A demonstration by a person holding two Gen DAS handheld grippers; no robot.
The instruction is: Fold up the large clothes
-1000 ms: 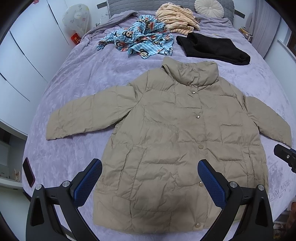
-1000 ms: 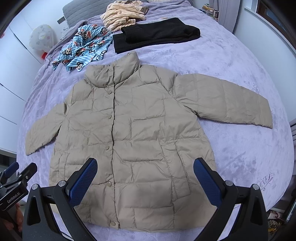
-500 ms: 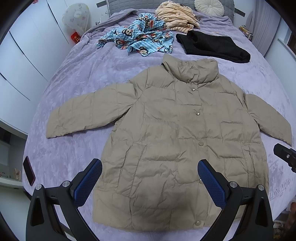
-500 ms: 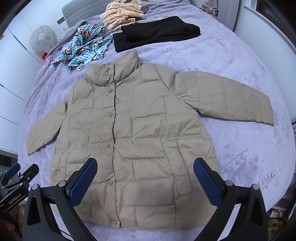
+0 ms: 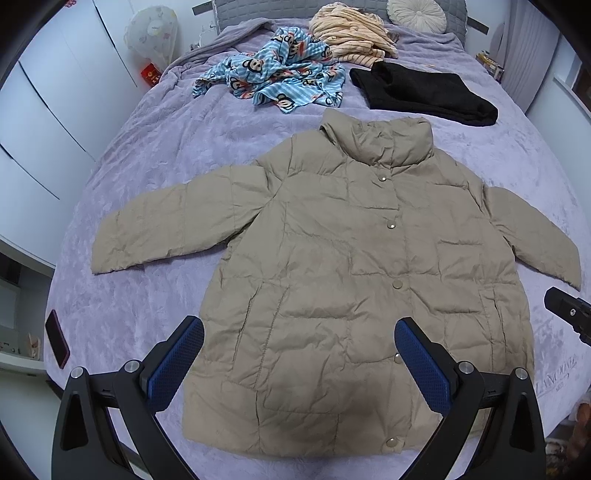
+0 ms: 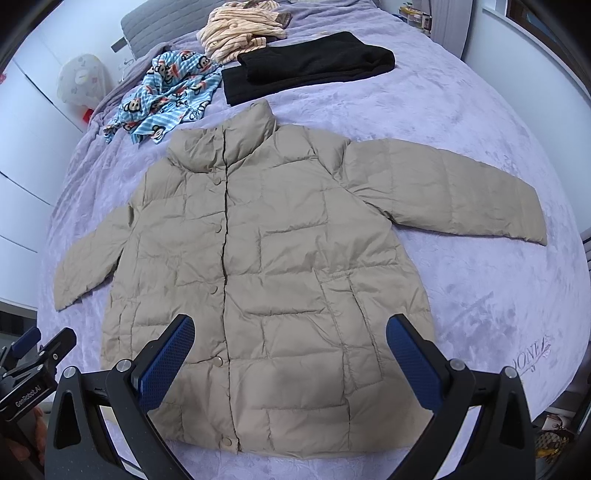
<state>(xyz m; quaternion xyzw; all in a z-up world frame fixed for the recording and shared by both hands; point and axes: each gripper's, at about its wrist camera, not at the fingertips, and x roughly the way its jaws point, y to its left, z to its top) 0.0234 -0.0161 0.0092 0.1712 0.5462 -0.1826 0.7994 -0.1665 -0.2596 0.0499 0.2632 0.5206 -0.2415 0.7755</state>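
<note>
A beige quilted jacket (image 5: 332, 266) (image 6: 280, 258) lies flat and face up on a lilac bed (image 5: 155, 155) (image 6: 461, 122), snaps closed, collar toward the headboard, both sleeves spread out to the sides. My left gripper (image 5: 299, 363) hovers open above the jacket's lower hem, nothing between its blue pads. Over the hem in the right wrist view, my right gripper (image 6: 290, 360) is open and empty too. Part of the other gripper's black frame shows at each view's edge.
Beyond the collar lie a blue cartoon-print garment (image 5: 273, 81) (image 6: 166, 99), a folded black garment (image 5: 424, 94) (image 6: 310, 66) and a striped cream garment (image 5: 354, 35) (image 6: 240, 29). A dark phone (image 5: 57, 343) rests by the bed's left edge. White wardrobe doors (image 5: 44, 122) stand on the left.
Both grippers have drifted slightly nearer the foot of the bed and tilted down, so the jacket sits a little lower in each view. Jacket and jaws are unchanged.
</note>
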